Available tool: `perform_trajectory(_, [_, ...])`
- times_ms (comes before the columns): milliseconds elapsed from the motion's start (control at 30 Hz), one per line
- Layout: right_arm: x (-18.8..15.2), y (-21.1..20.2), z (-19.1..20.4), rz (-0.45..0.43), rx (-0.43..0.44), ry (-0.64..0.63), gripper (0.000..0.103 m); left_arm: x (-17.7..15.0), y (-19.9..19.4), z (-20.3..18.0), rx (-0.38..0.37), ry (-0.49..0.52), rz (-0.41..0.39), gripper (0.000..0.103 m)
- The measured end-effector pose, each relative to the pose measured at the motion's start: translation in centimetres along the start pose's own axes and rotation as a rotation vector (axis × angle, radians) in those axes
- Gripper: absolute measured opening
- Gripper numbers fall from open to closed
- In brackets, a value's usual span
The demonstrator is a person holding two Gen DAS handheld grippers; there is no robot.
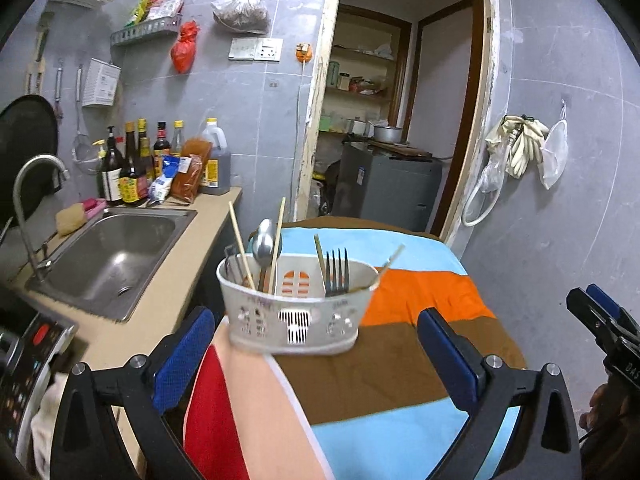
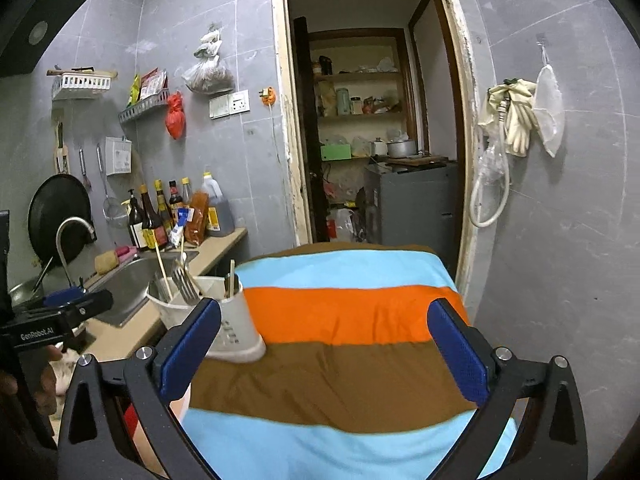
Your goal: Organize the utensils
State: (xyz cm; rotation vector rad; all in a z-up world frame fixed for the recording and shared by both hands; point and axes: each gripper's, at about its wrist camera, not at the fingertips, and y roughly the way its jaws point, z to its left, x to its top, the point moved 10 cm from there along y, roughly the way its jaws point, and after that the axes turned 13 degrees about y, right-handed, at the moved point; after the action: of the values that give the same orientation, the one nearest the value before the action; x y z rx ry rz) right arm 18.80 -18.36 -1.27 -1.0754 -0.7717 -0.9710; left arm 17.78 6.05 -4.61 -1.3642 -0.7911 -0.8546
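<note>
Grey tiled kitchen wall all around, broken by an open doorway with a worn pale frame. Beige counter along the left, holding a stainless steel sink with a curved chrome tap. Behind the sink, a cluster of dark sauce bottles against the wall.

In front, a table under a striped cloth of light blue, orange and brown bands.

On the cloth's left edge, beside the counter, a white plastic utensil caddy with slotted sides, upright. In its left compartment: a steel spoon with bowl up, and pale wooden chopsticks leaning out. In its right compartment: a steel fork, tines up, and another thin stick beside it. Middle compartment showing only its orange-backed slots.

Left gripper with blue padded fingers on black arms spread wide, released, gripping nothing; caddy just ahead between the fingers' lines, not touched by either pad.

Right gripper of the same blue-and-black build likewise spread and released, over the brown band of cloth; caddy partly hidden behind its left finger. Contact there not tellable.
</note>
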Motion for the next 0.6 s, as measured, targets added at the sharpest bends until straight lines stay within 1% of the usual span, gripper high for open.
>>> perform_trajectory(200, [-1.0, -3.4, -1.5, 0.004, -0.008, 0.004, 0.101, -2.1, -3.4, -1.4, 0.037, 0.018, 0.005, 0.102])
perform_trajectory(333, [-1.9, -5.0, -2.1, 0.013, -0.013, -0.002, 0.101, -3.4, -5.4, -2.0, 0.044, 0.016, 0.004, 0.102])
perform_trajectory(500, [-3.0, -7.0, -2.5, 0.036, -0.01, -0.013, 0.101, -4.1, -7.4, -2.3, 0.05, 0.003, -0.011, 0.102])
perform_trajectory(600, [-3.5, -8.1, -2.5, 0.033, -0.008, -0.029, 0.101, -4.2, -8.4, -2.7, 0.046, 0.004, -0.034, 0.102])
